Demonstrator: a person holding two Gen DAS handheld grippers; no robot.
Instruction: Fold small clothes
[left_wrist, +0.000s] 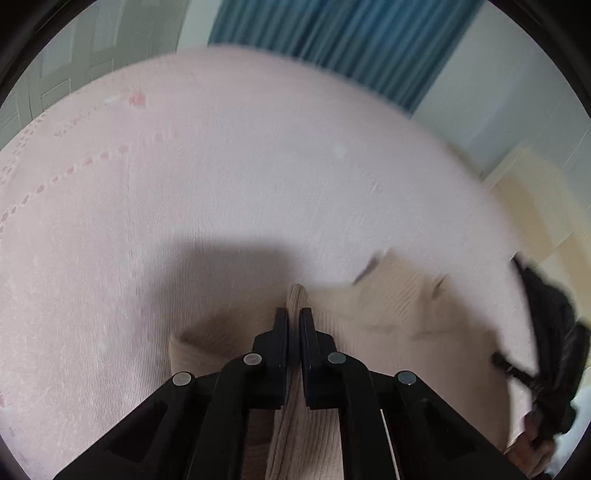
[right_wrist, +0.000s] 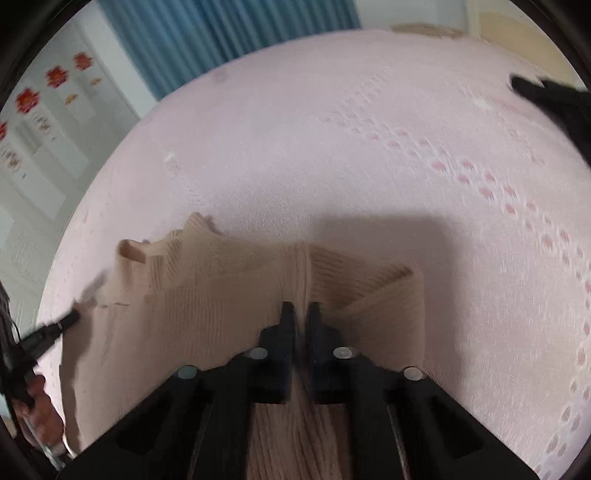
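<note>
On the pink bedspread (right_wrist: 332, 147), a beige ribbed knit top (right_wrist: 207, 295) lies partly spread, collar end toward the left of the right wrist view. Left gripper (left_wrist: 294, 314): jaws nearly together, pinching a raised ridge of the knit. Right gripper (right_wrist: 302, 308): same, clamped on a fold ridge, with a doubled-over flap just to its right. Both views are motion-blurred. A dark garment (right_wrist: 554, 99) sits well apart at the far right edge of the bed. Judgement: step in hand is carrying a gripped edge across to make a fold. To do it well, keep both pinches firm and level with each other so the fold line runs straight; lift only enough to clear the layer below; keep light tension between the grippers so the rib knit does not sag or bunch. Lay the edge down onto the matching edge before releasing. Risk: stretchy knit slipping out of one pinch, skewing the fold.
</note>
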